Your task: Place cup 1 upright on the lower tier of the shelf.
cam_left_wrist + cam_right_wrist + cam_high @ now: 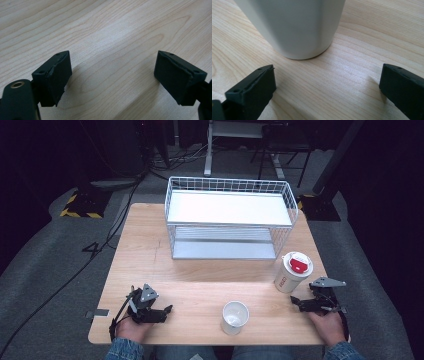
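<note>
A white paper cup with a white lid and red tab [293, 271] stands at the right of the wooden table [150, 235]. An open, lidless white cup [234, 317] stands near the front edge. My right gripper [296, 302] rests on the table just in front of the lidded cup, open. In the right gripper view its jaws [328, 72] stand wide apart with a white cup's lower wall [294, 27] just beyond the tips, not between them. My left gripper [167, 310] lies at the front left, open, with bare wood between its jaws [112, 65].
A white wire basket [227, 185] with a white top shelf and a grey lower shelf stands at the back middle of the table. Cables and a yellow-black striped block [80, 205] lie on the grey floor to the left.
</note>
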`<state>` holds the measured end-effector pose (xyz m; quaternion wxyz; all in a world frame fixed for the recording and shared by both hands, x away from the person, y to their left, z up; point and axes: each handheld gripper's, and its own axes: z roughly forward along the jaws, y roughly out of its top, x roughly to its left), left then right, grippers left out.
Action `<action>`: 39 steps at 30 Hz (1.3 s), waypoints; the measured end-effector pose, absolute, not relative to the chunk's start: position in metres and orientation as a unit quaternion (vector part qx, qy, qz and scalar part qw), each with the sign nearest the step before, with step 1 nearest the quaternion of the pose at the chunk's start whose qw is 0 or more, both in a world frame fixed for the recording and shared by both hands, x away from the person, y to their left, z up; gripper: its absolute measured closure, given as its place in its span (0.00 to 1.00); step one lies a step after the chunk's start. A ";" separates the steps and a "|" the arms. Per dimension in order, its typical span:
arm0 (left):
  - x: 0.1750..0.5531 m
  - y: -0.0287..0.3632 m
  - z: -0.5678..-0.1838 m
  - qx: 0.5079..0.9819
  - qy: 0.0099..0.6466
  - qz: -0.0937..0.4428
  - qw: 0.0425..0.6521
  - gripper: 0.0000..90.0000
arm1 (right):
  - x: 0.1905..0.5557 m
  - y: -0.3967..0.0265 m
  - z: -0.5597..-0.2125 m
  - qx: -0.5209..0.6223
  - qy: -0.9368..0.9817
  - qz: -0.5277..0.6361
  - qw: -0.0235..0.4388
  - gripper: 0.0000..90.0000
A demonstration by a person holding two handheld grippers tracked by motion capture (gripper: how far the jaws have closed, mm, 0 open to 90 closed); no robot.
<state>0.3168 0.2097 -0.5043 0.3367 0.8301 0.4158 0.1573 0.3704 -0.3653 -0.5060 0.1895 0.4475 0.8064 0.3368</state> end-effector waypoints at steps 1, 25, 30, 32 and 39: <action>0.317 0.210 -0.504 0.830 0.416 0.157 0.337 0.17 | 0.371 -0.366 -0.506 0.448 0.806 0.336 0.190 0.01; 0.305 0.199 -0.495 0.822 0.409 0.166 0.361 0.16 | 0.371 -0.366 -0.506 0.448 0.806 0.337 0.188 0.01; 0.287 0.186 -0.485 0.813 0.393 0.162 0.398 0.16 | 0.371 -0.366 -0.506 0.448 0.806 0.337 0.188 0.01; 0.281 0.181 -0.480 0.813 0.381 0.167 0.407 0.16 | 0.371 -0.366 -0.506 0.448 0.806 0.337 0.188 0.01; 0.262 0.172 -0.472 0.800 0.363 0.161 0.450 0.16 | 0.371 -0.366 -0.506 0.448 0.806 0.337 0.188 0.01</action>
